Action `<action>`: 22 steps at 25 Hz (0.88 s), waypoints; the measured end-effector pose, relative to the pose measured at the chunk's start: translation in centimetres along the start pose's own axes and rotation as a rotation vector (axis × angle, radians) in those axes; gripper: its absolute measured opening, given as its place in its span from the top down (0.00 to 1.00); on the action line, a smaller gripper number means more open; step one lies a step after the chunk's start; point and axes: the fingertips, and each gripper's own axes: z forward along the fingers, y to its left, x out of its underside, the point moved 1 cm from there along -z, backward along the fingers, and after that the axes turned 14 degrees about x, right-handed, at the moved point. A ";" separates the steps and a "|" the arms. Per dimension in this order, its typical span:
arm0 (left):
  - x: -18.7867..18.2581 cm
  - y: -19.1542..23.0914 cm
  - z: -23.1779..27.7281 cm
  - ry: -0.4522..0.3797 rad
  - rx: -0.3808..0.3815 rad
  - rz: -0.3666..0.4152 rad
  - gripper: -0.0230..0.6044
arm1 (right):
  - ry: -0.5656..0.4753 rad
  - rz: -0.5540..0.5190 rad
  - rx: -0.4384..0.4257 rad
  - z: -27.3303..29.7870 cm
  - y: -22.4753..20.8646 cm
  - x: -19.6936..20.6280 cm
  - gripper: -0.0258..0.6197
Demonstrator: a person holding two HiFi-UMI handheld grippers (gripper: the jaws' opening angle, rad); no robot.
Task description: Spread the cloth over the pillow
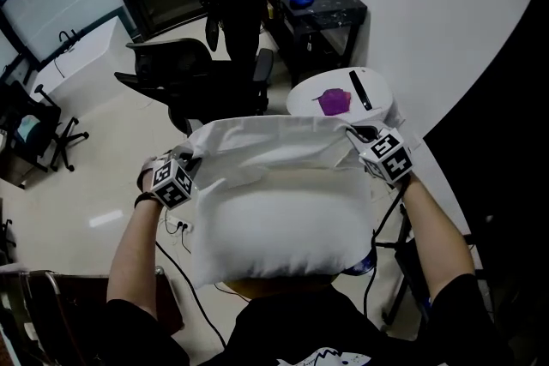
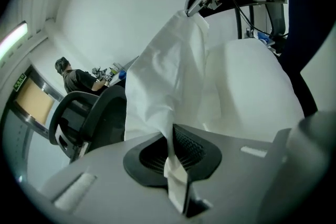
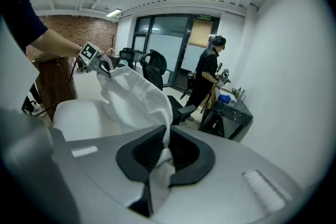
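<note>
Pinching, left tool [image 1: 190, 154]: jaws were pressed together on one corner of the cloth [image 1: 266, 141], at 10 o'clock of the pillow [image 1: 283, 227].
Right tool [image 1: 353, 135]: jaws were likewise clamped on the opposite corner, at 2 o'clock of the pillow.
Cloth: white, stretched between both tools and bunched in folds along the pillow's 12 o'clock edge.
Pillow: white; its middle and 6 o'clock part looked bare.
Done: both corners were gripped and the cloth was held wide.
Left: most of it, I judged. The cloth needed drawing toward 6 o'clock, laying flat and releasing.
</note>
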 end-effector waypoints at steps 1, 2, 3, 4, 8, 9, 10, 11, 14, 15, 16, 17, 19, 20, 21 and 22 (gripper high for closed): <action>0.3 -1.2 0.7 0.006 0.013 0.004 0.96 | 0.008 0.006 -0.005 -0.1 0.6 1.1 0.93; 0.4 -2.2 1.1 0.012 0.023 0.005 0.96 | 0.017 0.010 -0.010 -0.2 1.2 2.1 0.93; 0.6 -3.0 1.6 0.017 0.029 0.006 0.96 | 0.028 0.013 -0.015 -0.2 1.7 3.0 0.93; 0.8 -3.8 2.2 0.020 0.031 0.011 0.96 | 0.039 0.016 -0.021 -0.3 2.2 3.9 0.93; 2.1 -7.5 4.3 0.047 0.059 0.049 0.96 | 0.079 0.038 -0.050 -0.7 4.8 6.9 0.93; 2.2 -8.5 4.7 0.055 0.073 0.060 0.96 | 0.086 0.042 -0.056 -0.8 5.3 7.5 0.93; 2.4 -9.4 5.1 0.061 0.086 0.068 0.95 | 0.091 0.045 -0.061 -0.9 5.7 8.0 0.93; 2.6 -10.0 5.4 0.065 0.095 0.071 0.95 | 0.096 0.048 -0.064 -0.9 6.1 8.4 0.93; 2.8 -11.3 6.2 0.056 0.120 0.050 0.95 | 0.107 0.067 -0.076 -0.9 6.9 9.2 0.93; 2.7 -11.6 6.3 0.052 0.133 0.042 0.95 | 0.111 0.072 -0.081 -0.9 7.2 9.5 0.93; 2.6 -11.9 6.2 0.051 0.146 0.039 0.94 | 0.114 0.070 -0.087 -1.0 7.4 9.6 0.93; 2.3 -12.1 5.8 0.054 0.155 0.039 0.94 | 0.114 0.063 -0.090 -1.1 7.6 9.7 0.93; 1.8 -11.8 4.7 0.051 0.146 0.055 0.94 | 0.098 0.034 -0.085 -1.5 7.8 9.2 0.93; 1.8 -11.6 4.4 0.043 0.130 0.074 0.94 | 0.080 0.018 -0.081 -1.9 7.8 8.7 0.93; 1.8 -11.4 4.1 0.036 0.113 0.099 0.94 | 0.058 0.002 -0.080 -2.4 7.9 8.1 0.93; 1.6 -11.4 3.6 0.034 0.095 0.128 0.94 | 0.035 -0.021 -0.085 -3.0 8.0 7.6 0.93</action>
